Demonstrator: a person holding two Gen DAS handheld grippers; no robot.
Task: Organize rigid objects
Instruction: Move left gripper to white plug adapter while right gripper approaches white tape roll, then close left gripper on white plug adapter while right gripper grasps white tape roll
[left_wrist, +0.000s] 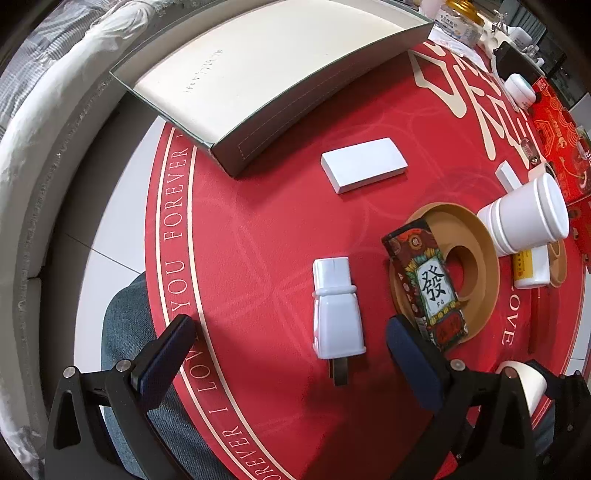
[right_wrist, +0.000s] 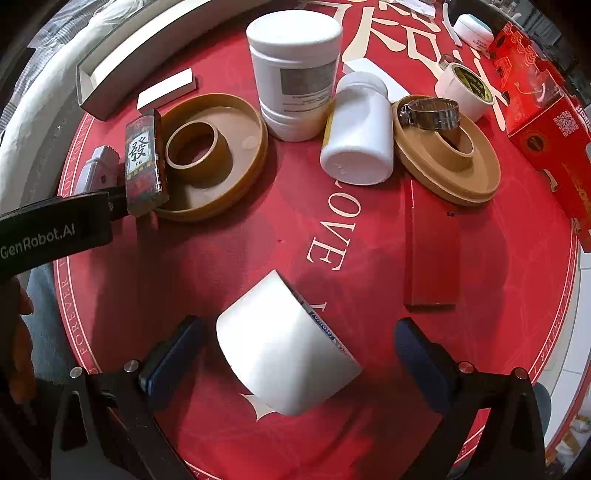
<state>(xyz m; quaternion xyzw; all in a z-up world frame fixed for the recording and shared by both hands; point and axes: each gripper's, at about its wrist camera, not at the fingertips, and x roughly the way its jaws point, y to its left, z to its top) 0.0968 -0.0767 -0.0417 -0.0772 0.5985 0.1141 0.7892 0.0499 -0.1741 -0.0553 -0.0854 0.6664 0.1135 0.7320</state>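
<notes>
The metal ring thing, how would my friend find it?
Look at the red round table mat, then the tan disc on its right side. The metal hose clamp sits on that disc's raised middle. It is the only shiny silver band there.

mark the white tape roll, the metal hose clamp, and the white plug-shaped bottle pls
White tape roll (right_wrist: 284, 350), right wrist view, on its curved outer face.
Metal hose clamp (right_wrist: 434, 112), right wrist view, on the band's front.
White plug-shaped bottle (left_wrist: 338, 321), left wrist view, on its body.
</notes>
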